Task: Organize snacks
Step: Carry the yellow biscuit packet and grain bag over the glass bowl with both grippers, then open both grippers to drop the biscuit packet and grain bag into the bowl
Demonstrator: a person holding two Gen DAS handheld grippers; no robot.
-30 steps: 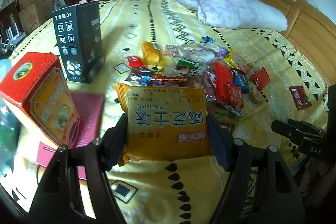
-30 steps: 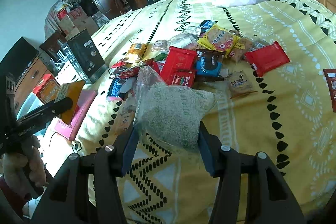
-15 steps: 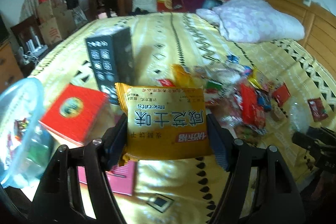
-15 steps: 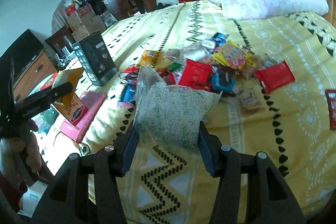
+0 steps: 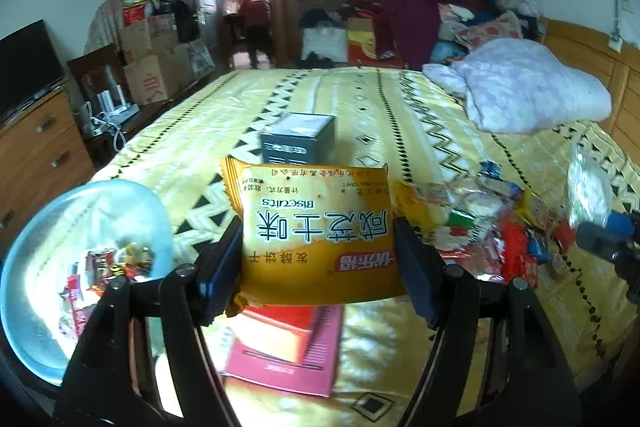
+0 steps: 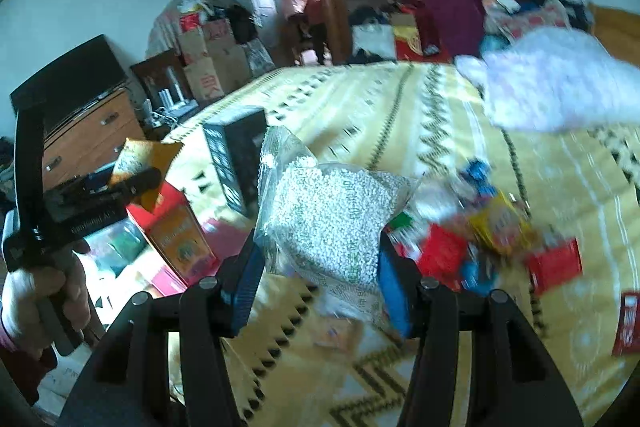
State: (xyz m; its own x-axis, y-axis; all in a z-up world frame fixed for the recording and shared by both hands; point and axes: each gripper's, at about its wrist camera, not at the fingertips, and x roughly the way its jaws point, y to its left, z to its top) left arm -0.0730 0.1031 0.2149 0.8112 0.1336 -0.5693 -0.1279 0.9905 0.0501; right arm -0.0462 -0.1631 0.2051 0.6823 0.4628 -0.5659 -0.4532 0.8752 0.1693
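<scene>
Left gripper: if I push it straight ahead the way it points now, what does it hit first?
Likely the black box standing on the bed, directly beyond the biscuit packet that the left gripper holds. Depth is unclear; it may pass just over the box's top.

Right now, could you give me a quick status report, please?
Left gripper shut on biscuit packet. Right gripper shut on pellet bag. Blue bowl lower left, unobstructed.

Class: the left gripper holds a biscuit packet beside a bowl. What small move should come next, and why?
Probably swing the left gripper leftward over the clear bowl. It is shut on the yellow biscuit packet, lifted off the bed, and the bowl, lower left, already holds wrapped snacks, so it looks like the collecting spot.
</scene>
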